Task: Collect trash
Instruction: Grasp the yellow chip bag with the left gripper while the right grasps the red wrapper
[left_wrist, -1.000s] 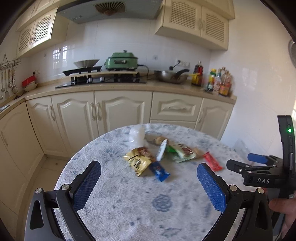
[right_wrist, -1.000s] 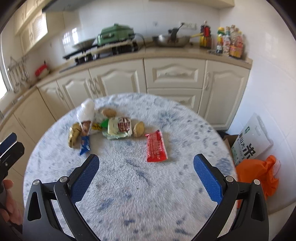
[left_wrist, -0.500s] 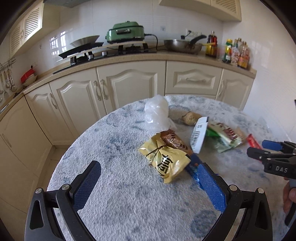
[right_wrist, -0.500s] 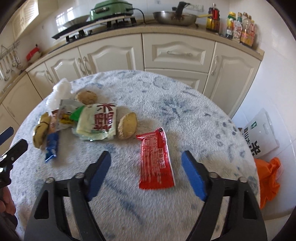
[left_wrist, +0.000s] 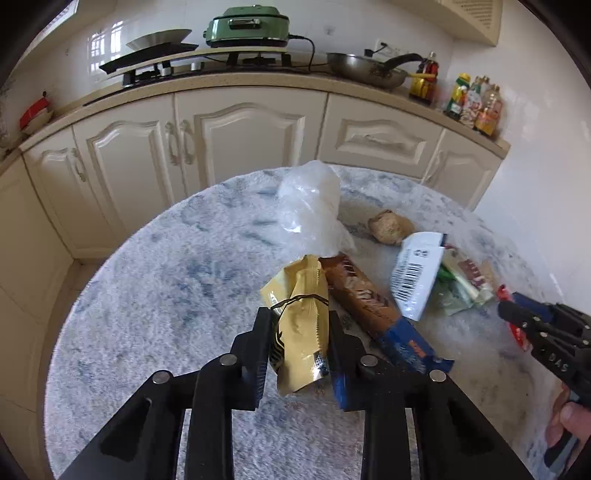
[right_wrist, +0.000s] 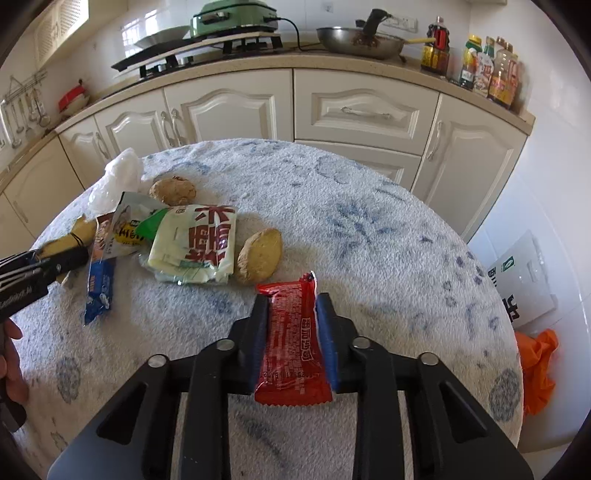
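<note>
Gold wrapper (left_wrist: 301, 328) in L gripper (left_wrist: 299, 317), angled down.

Cream kitchen cabinets (right_wrist: 236, 110), beige countertop (left_wrist: 258, 79), white tiled wall (right_wrist: 554, 206), daylight, round blue-white table (right_wrist: 369, 229)

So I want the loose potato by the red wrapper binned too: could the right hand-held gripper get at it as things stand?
Probably not yet: the right hand-held gripper is shut on the red wrapper. The potato lies just beyond its tips on the table with nothing between, so the path looks free once the wrapper is dropped.
</note>
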